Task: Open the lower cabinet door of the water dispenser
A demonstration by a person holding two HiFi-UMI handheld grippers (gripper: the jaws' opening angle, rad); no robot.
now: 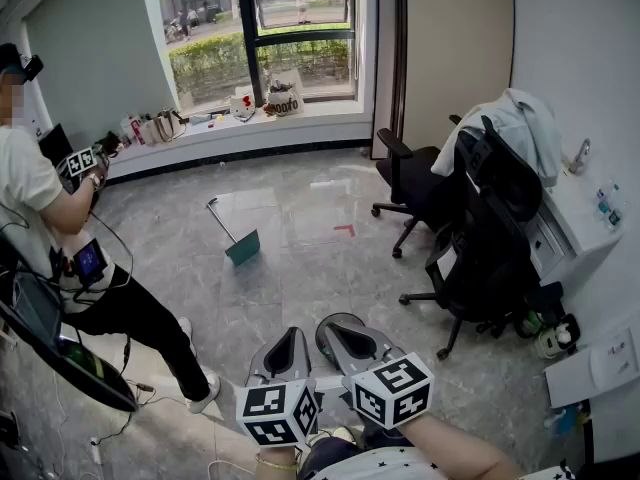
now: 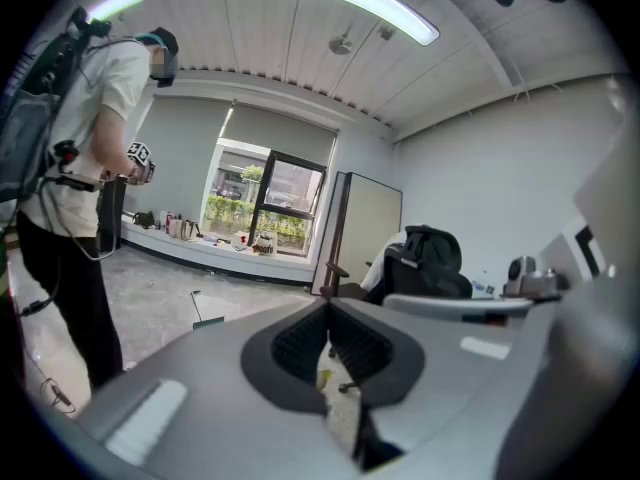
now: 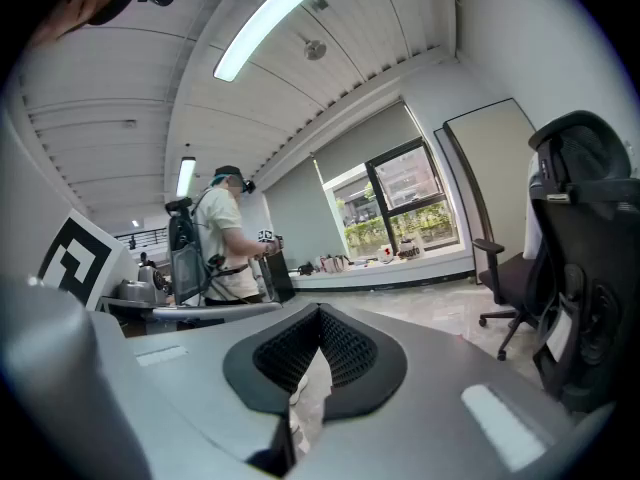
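Low in the head view my two grippers sit side by side, both aimed out over the grey tiled floor. The left gripper (image 1: 289, 335) has its jaws together with nothing between them, and the left gripper view shows the same at the tips (image 2: 329, 306). The right gripper (image 1: 338, 322) is shut and empty too, its pads meeting in the right gripper view (image 3: 320, 311). A white unit (image 1: 578, 230) with small bottles on top stands against the right wall. I cannot tell whether it is the water dispenser, and no lower cabinet door shows.
Two black office chairs (image 1: 478, 236) stand between me and the white unit, one with a pale cloth (image 1: 523, 126) draped over it. A person (image 1: 62, 258) stands at the left with gear and cables. A teal dustpan (image 1: 240, 244) lies mid-floor. A cluttered window sill (image 1: 230, 118) runs along the back.
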